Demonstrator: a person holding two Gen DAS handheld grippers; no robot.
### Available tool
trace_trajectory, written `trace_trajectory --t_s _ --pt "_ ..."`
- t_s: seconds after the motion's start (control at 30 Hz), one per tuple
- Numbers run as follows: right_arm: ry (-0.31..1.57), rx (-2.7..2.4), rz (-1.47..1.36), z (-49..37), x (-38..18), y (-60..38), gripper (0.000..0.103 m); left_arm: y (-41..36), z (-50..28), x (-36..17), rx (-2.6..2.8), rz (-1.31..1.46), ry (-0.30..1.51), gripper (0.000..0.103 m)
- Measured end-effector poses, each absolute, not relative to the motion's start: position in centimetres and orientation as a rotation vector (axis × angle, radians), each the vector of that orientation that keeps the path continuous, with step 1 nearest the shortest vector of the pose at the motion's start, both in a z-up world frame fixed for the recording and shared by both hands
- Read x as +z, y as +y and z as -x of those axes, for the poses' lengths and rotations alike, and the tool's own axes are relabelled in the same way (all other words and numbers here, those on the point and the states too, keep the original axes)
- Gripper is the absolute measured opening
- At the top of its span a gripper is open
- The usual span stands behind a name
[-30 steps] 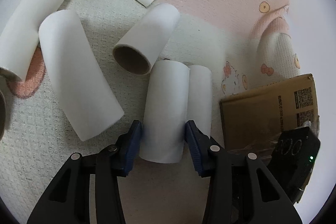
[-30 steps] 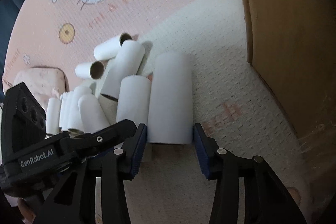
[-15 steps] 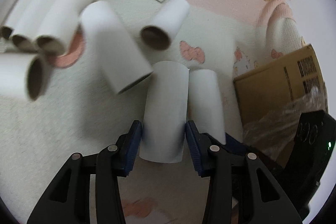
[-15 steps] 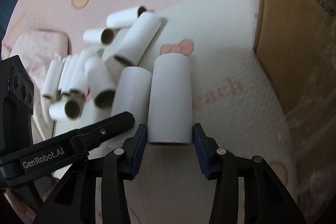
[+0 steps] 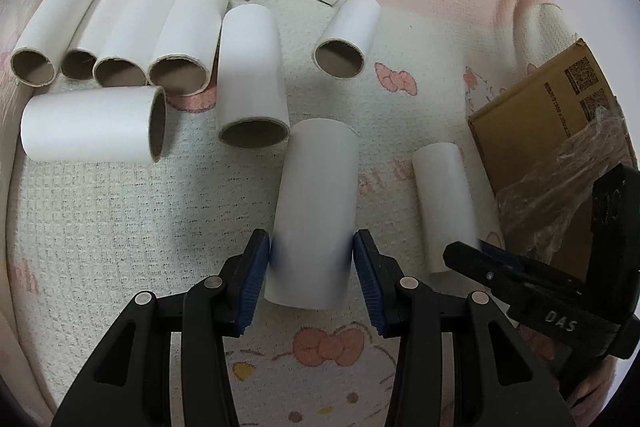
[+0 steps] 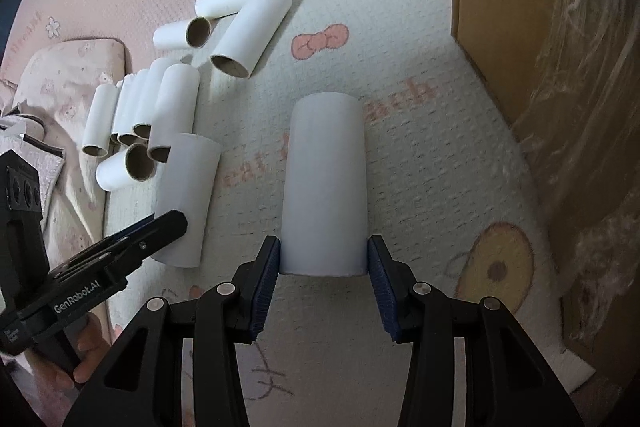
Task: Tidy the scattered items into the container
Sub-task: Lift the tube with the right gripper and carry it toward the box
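Both grippers are loaded and the cardboard box (image 5: 548, 131) is the marker for everything here. Farthest left of the box, the loose tubes (image 5: 120, 39) lie bunched on the mat (image 5: 120, 227), none of them tidied yet. Closer in, the left gripper (image 5: 312, 267) has its blue pads clamped on a white tube (image 5: 316, 211), gripped near its near end, the rest sticking out forward toward the box's left side. Closest to the box, the right gripper (image 6: 324, 267) is clamped on a second tube (image 6: 325, 183), again by the near end, with the box wall just off to its right. To do this well, I'd say: carry each tube level, lift above the box rim and its loose plastic wrap (image 6: 592, 107), and release one at a time so the grippers don't collide.
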State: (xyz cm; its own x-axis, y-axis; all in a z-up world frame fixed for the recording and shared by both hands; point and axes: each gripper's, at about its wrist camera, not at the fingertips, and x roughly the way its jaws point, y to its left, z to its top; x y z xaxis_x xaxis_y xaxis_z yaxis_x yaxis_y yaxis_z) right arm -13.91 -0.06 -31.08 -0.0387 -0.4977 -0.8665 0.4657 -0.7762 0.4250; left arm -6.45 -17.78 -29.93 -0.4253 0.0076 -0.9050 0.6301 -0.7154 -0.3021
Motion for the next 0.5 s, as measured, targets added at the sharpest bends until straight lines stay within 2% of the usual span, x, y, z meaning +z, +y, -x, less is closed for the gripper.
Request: trace_trajectory --t_s 0.13,0.5 --pt "-0.104 -1.897 -1.518 14.1 -30.5 -0.2 0.054 -17.7 6.9 -30.0 -2.196 -1.391 0.905 0.048" --pt "-0.030 -1.935 -1.552 15.7 -32.6 -1.9 0.054 -17.5 9.1 -30.6 -2.190 -1.409 0.898 0.049"
